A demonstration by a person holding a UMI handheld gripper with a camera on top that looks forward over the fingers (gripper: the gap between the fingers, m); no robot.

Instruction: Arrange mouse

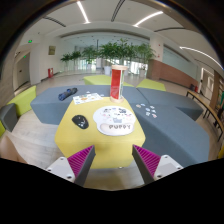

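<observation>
A black mouse [80, 121] lies on a yellow table [100, 145], to the left of a round white mouse pad [114, 121] with a printed design. My gripper [112, 160] hovers over the near end of the table, well short of the mouse. Its two fingers with magenta pads [80, 160] stand wide apart with nothing between them. The mouse is ahead and slightly left of the left finger.
A red-and-white upright box [116, 83] stands at the far end of the table. Grey sofas [170, 120] flank both sides, with a dark object [67, 94] on the left one. Potted plants [110, 52] line the back of the hall.
</observation>
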